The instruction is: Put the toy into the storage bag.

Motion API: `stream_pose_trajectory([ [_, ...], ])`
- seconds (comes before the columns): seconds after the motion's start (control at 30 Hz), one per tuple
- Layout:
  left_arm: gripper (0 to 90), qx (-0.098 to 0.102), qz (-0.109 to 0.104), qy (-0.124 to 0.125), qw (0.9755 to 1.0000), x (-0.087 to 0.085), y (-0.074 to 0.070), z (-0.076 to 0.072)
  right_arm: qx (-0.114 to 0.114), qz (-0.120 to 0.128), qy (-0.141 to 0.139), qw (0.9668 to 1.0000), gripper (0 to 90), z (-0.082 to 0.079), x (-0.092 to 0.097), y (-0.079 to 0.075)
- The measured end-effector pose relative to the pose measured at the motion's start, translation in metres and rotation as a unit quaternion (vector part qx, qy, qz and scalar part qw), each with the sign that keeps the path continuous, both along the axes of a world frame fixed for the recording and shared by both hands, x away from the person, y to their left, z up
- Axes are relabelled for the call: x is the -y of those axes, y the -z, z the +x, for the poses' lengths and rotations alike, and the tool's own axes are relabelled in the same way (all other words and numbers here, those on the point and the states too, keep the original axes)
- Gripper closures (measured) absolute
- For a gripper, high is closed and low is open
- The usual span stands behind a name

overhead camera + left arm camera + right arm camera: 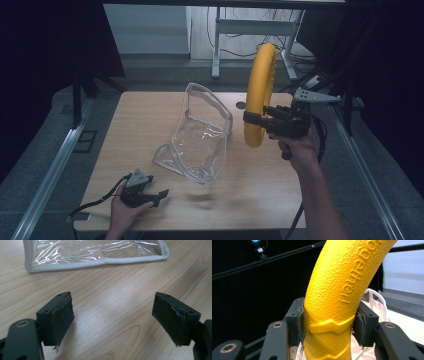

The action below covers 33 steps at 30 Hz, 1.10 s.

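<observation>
Right gripper pinches the yellow ring low on its rim, holding it upright above the table's right side. Left gripper, jaws spread and empty, rests near left. The ring is pebbled, rubbery, with embossed lettering. The clear bag, glossy crinkled plastic with grey piping, stands mid-table; likely destination, nothing bagged yet

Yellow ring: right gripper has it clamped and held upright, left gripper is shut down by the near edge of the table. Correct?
Not quite. The left gripper is open: the left gripper view shows its jaws wide apart with bare table between them. The rest holds: the right gripper clamps the yellow ring upright, and the left gripper sits near the table's near edge.
</observation>
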State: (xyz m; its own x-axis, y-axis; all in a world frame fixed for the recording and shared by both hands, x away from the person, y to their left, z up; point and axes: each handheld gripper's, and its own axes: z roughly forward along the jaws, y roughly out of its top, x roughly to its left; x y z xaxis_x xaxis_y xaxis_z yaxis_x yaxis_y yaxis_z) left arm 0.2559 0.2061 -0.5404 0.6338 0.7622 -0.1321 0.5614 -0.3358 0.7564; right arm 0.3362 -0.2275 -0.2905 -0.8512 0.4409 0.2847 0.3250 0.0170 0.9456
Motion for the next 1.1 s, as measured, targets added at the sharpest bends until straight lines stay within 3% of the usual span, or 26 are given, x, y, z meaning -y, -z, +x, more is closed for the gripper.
stream_pose_trajectory([
  [0.77,17.2,-0.001,0.003,0.002,1.0000,0.000,0.000,0.000,0.045,0.015,-0.032,0.9983,49.4,-0.005,-0.046,-0.046],
  [1.1,17.2,0.000,0.002,0.002,1.0000,-0.001,0.000,0.000,0.042,0.014,-0.062,0.9971,49.3,-0.003,-0.069,-0.047],
])
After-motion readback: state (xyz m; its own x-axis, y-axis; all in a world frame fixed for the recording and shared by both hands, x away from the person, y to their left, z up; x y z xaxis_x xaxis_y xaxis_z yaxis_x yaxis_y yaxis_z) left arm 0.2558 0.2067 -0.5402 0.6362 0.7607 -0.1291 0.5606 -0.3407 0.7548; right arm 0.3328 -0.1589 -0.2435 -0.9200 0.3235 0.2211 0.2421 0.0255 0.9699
